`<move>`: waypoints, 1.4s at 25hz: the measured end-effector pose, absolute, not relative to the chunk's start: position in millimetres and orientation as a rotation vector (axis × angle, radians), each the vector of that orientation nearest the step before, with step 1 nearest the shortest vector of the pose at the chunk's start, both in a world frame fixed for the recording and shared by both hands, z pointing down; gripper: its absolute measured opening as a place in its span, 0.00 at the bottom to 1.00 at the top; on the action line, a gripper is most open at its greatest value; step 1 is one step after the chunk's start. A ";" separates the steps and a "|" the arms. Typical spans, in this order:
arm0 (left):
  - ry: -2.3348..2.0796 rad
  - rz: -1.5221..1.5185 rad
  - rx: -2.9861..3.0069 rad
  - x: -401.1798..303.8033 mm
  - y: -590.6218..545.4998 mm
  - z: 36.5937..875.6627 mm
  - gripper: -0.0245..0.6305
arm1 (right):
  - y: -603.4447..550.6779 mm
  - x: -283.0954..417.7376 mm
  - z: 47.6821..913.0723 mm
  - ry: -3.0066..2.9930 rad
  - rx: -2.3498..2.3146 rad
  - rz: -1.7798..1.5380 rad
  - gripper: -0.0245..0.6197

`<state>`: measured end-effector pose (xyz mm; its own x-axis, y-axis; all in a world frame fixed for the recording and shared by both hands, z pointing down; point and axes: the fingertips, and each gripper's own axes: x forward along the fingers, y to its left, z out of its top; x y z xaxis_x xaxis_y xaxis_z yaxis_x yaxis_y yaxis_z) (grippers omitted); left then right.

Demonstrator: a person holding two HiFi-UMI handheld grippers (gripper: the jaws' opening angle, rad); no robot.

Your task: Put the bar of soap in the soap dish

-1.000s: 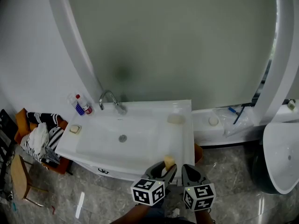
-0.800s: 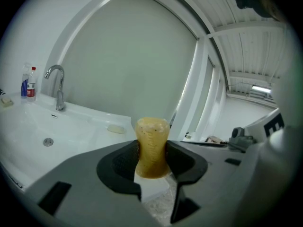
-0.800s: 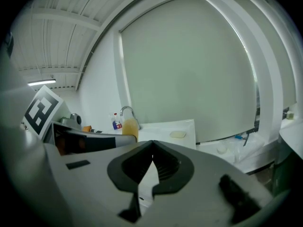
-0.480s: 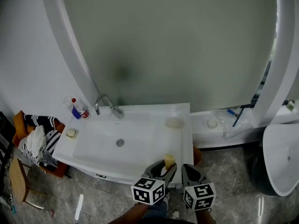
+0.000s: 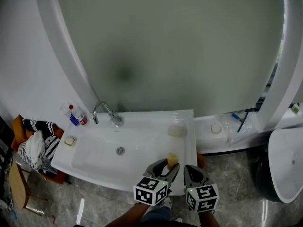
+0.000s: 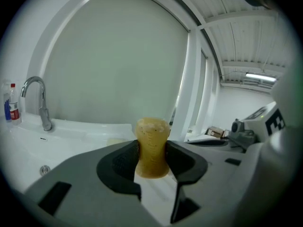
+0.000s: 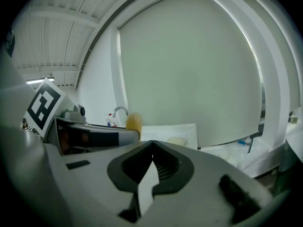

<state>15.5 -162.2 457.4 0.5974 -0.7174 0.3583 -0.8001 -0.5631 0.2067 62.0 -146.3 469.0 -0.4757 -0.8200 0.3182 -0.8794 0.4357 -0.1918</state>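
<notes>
Left gripper (image 6: 152, 151) around soap bar (image 6: 152, 135) (upright)

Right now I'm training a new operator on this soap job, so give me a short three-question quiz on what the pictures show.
1. Which gripper holds the yellow bar of soap?
2. True or false: the jaws of the right gripper stand wide apart.
3. In the head view, the curved chrome tap stands at the white ceramic basin on its: A) rear left, B) rear right, C) front edge.
Key: 1 the left gripper, jaws shut on it; 2 false, they are shut and empty; 3 A.
</notes>
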 end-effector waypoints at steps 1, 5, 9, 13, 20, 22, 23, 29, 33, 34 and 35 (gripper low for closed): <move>-1.220 0.347 2.491 15.7 -167.9 456.9 0.32 | -151.4 61.9 468.8 -2.506 1.503 0.497 0.06; -1.185 0.415 2.539 16.9 -188.9 455.8 0.32 | -171.0 60.6 467.6 -2.497 1.518 0.494 0.06; -1.142 0.504 2.596 17.6 -211.1 453.1 0.32 | -190.5 59.2 463.5 -2.482 1.535 0.488 0.06; -1.089 0.616 2.669 16.0 -230.9 449.2 0.32 | -206.1 55.6 461.5 -2.465 1.555 0.483 0.06; -0.976 0.831 2.776 14.6 -266.4 449.3 0.32 | -229.2 48.7 463.8 -2.433 1.575 0.474 0.06; -0.929 0.891 2.805 15.2 -274.6 451.6 0.32 | -236.1 44.8 464.8 -2.424 1.578 0.476 0.06; -0.905 0.928 2.821 15.5 -278.3 453.7 0.32 | -239.4 42.5 465.1 -2.420 1.579 0.476 0.06; -0.758 1.135 2.893 16.6 -301.3 469.9 0.32 | -260.1 32.2 467.5 -2.394 1.584 0.466 0.06; -0.679 1.237 2.914 17.1 -318.5 483.3 0.32 | -274.4 31.4 475.6 -2.362 1.599 0.478 0.06; -0.659 1.258 2.919 17.7 -323.2 486.1 0.32 | -277.9 31.4 477.6 -2.354 1.602 0.483 0.06; -0.636 1.279 2.923 18.5 -327.5 489.0 0.32 | -280.5 31.5 479.3 -2.346 1.605 0.489 0.06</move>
<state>18.5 -327.5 489.0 0.6156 -0.3939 0.6825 -0.3064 -0.9176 -0.2532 31.5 -280.5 479.3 -0.3581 -0.8471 0.3927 -0.9334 0.3347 -0.1292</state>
